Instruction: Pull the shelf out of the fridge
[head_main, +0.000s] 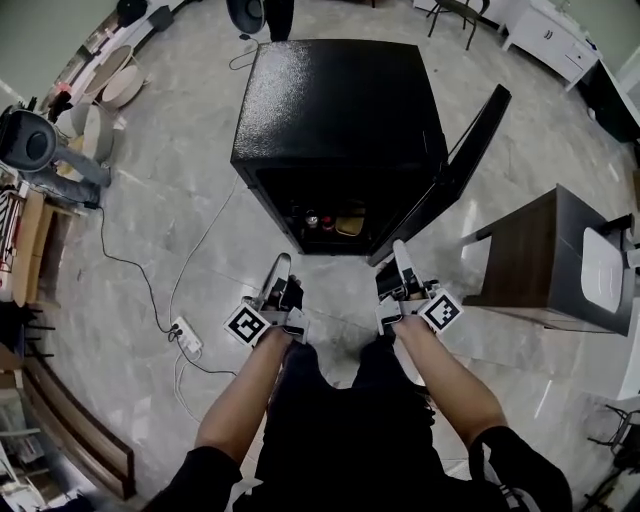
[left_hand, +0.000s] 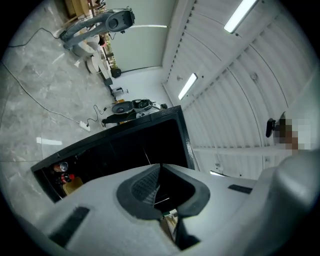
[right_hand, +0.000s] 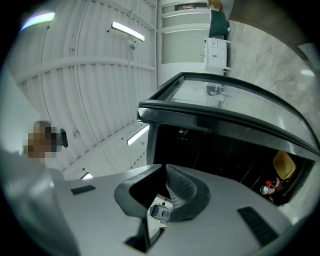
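A black mini fridge stands on the marble floor, its door swung open to the right. The inside is dark; low down I see cans and a yellow item, but I cannot make out a shelf. My left gripper and right gripper hover side by side just in front of the opening, touching nothing. Both are shut and empty. In the left gripper view the closed tips point at the fridge. The right gripper view shows its closed tips below the fridge's top edge.
A dark wooden side table stands right of the open door. A power strip with a cable lies on the floor at the left. A grey machine and shelving line the far left wall.
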